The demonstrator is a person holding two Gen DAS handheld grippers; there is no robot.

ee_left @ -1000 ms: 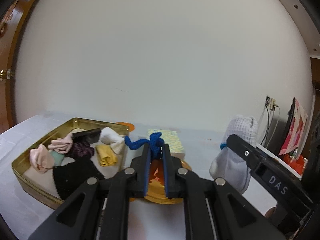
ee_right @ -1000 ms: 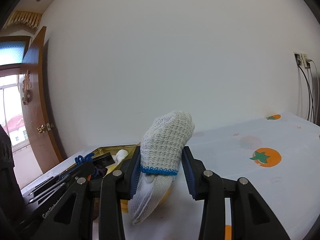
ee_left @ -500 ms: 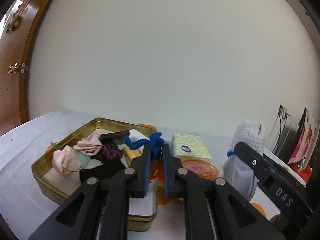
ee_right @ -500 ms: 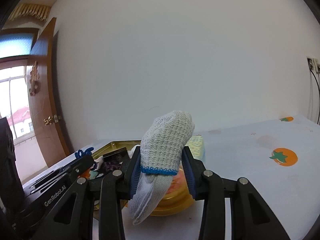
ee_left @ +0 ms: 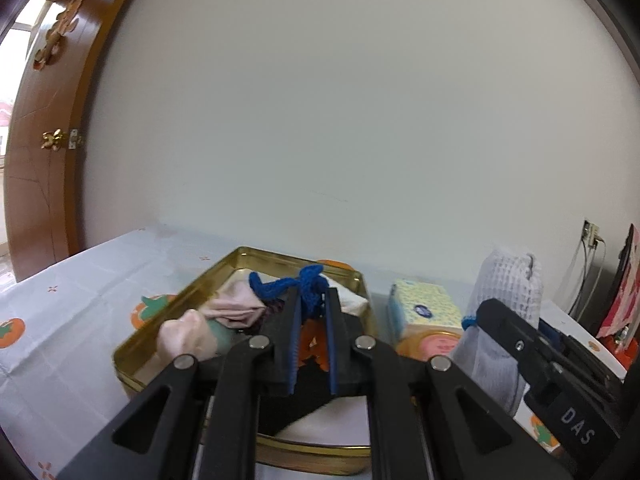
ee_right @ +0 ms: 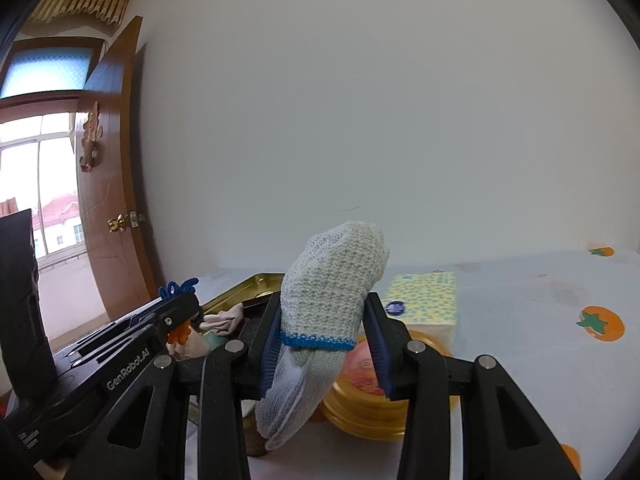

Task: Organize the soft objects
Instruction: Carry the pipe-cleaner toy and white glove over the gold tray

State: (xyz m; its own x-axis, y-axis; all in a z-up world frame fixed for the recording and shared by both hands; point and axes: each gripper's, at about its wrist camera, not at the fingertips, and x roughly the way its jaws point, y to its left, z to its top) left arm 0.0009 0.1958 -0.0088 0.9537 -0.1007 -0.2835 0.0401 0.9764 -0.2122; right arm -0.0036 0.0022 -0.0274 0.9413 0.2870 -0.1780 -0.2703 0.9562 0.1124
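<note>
**A room at home**

You're working at a table under a persimmon-print tablecloth [ee_right: 520, 312] against a plain white wall [ee_right: 360, 120]. Left of the wall stands a carved wooden door [ee_left: 44, 152]; beyond the door, a window [ee_right: 36, 184] shows rooftops.

Crowded around the tin, open bench to either side.

The gold tin [ee_left: 362, 280] is packed with rolled cloths [ee_left: 236, 306], leaving little bare floor. Just beside its right wall stand a tissue pack [ee_left: 424, 308] and a round yellow lid [ee_right: 368, 412], apparently touching. Beyond them the bench [ee_right: 520, 320] lies open to the right; its left part [ee_left: 80, 280] also looks passable.
</note>
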